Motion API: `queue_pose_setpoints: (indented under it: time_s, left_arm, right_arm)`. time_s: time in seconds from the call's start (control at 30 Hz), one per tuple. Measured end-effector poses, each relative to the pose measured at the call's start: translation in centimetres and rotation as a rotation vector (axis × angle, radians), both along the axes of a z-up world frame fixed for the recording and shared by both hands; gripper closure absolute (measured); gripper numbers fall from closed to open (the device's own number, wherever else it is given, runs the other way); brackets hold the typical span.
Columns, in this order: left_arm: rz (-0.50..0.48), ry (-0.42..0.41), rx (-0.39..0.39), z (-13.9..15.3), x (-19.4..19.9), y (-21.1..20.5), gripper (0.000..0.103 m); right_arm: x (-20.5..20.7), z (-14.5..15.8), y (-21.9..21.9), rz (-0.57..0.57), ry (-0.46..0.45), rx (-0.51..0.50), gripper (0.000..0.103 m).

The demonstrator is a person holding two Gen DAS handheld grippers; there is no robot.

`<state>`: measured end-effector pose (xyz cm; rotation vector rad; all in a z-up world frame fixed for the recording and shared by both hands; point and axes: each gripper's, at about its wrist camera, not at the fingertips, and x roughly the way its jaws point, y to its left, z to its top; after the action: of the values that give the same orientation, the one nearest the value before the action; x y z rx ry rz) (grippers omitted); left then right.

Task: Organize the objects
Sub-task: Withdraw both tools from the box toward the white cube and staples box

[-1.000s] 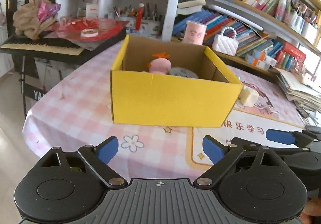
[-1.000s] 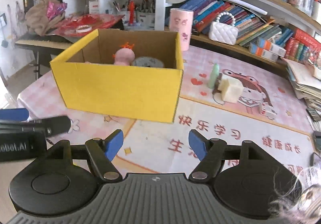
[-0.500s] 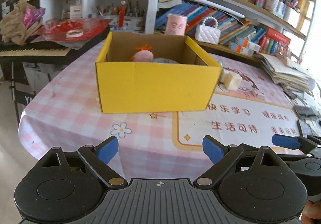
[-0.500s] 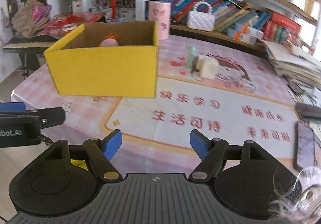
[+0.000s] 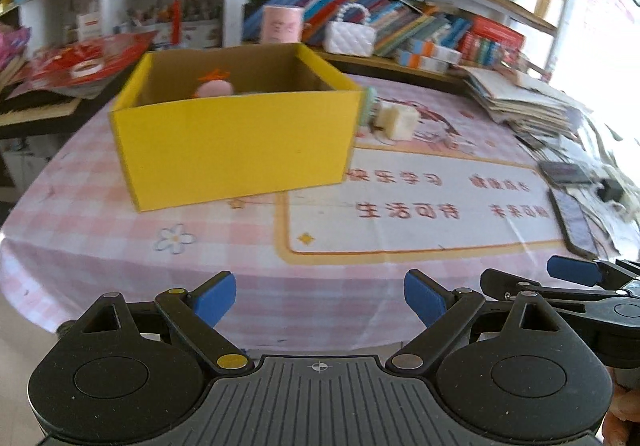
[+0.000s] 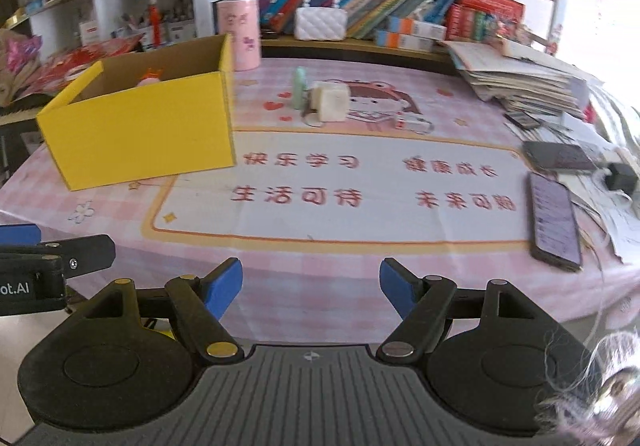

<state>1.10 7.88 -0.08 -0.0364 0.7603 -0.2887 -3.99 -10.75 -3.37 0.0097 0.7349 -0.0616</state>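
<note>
A yellow cardboard box (image 5: 236,142) stands on the pink checked table, also in the right wrist view (image 6: 144,126). A pink toy with an orange top (image 5: 216,86) sits inside it. Right of the box lie a pale green tube (image 6: 299,86) and a cream block (image 6: 330,100), the block also in the left wrist view (image 5: 396,120). My left gripper (image 5: 318,300) is open and empty, held at the table's near edge. My right gripper (image 6: 311,288) is open and empty, beside it to the right.
A pink cup (image 6: 239,33) and white pearl-handled bag (image 6: 320,20) stand behind the box at the bookshelf. Two phones (image 6: 554,216) and a paper stack (image 6: 520,82) lie at the right. A piano with red papers (image 5: 80,66) stands at the left.
Both grippers have pulled back from the box and swung to the right. The box looks smaller and farther left; the phones and paper stack have come into view.
</note>
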Motion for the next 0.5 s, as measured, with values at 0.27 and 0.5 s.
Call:
queue_pose_setpoints:
  time_s: [0.27, 0.5]
  left_arm:
    - [-0.052, 0.009, 0.005, -0.3, 0.9, -2.7, 0.010]
    - [-0.088, 0.031, 0.007, -0.7, 3.2, -6.7, 0.010]
  right_arm:
    - [0.0, -0.3, -2.3, -0.042, 0.013, 0.002, 0.028]
    - [2.2, -0.8, -5.9, -0.068, 0.042, 0.003, 0.028]
